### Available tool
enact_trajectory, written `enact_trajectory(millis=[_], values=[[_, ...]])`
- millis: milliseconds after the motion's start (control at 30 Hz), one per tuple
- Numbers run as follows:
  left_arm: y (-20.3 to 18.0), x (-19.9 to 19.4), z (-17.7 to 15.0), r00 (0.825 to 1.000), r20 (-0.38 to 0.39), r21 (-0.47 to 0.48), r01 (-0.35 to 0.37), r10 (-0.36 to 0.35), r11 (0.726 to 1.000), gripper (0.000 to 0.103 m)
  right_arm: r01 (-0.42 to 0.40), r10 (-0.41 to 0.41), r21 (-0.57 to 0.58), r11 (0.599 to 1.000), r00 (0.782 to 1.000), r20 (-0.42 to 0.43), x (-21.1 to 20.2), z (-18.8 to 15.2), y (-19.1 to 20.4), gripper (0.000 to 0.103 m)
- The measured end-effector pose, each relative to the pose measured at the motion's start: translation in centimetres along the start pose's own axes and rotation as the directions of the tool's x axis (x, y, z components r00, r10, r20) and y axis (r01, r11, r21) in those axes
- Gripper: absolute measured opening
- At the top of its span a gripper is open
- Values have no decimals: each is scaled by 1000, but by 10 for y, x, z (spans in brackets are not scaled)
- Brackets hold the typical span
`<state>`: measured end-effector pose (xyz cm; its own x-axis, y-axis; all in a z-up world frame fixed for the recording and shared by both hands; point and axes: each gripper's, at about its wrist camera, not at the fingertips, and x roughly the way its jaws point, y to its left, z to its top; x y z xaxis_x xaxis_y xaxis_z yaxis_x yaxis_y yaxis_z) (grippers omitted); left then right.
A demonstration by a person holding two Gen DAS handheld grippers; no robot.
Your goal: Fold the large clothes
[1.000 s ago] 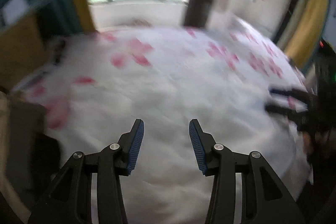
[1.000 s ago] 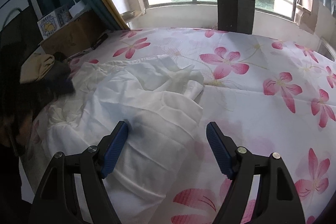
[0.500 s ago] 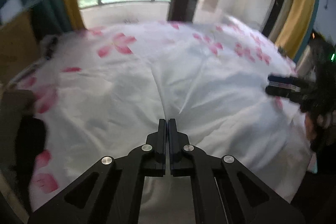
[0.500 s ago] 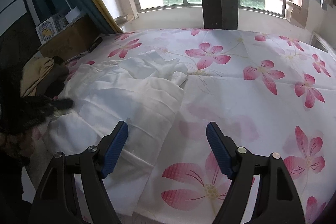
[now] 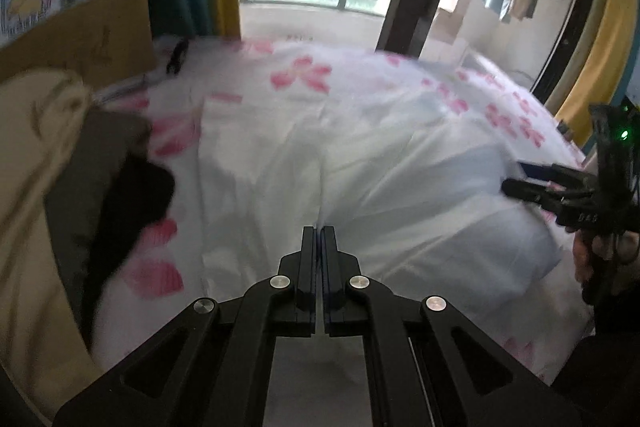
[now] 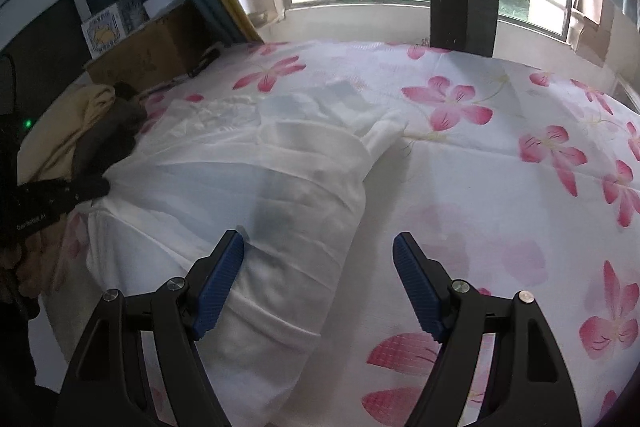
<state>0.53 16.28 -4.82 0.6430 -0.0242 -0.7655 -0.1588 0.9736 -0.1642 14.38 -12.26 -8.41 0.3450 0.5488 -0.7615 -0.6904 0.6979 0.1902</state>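
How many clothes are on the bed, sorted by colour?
White garment: 1
Beige garment: 1
Dark garment: 1
Total: 3 that I can tell apart on the flowered bed sheet; the beige and dark ones are heaped together.

Bare floral sheet [image 6: 500, 187] right of garment [image 6: 248, 187]
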Motion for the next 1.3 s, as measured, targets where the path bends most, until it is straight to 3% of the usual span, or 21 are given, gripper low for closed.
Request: enact_trajectory(millis=[67,267,333,467,500,700,833,1300], values=[[-1,12,-8,999,-43,-1,5,-5,1000,2,11,-11,-9,1000,1000,-9,5,-2,2,77],[-7,21,-10,997,-74,-13,11,-12,1000,3,39,-39,-1,999,999,-19,12,-5,-1,83],[-9,20,-9,997,-76,-11,-2,1,1000,9,40,-40,6,999,999,-17,11,-5,-2,84],[-12,4,-5,1000,-12,-34,4,-4,999,52,36,-37,31,999,999,4,1,-4,-4,84],[-13,-1,-4,1000,9,-44,25,-24,999,53,32,-33,37,999,999,9,-1,-4,-4,84],[-28,4,-9,999,-34,-5,7,-7,1000,55,22,-23,56,998,999,32,-22,-8,-6,84],[-30,11,-19,998,-70,-27,-4,2,1000,55,25,-26,46,999,999,32,-32,-15,-4,84],[-41,-9,-39,998,-57,-19,-36,35,999,55,37,-38,71,997,999,13,-37,-48,-10,86]])
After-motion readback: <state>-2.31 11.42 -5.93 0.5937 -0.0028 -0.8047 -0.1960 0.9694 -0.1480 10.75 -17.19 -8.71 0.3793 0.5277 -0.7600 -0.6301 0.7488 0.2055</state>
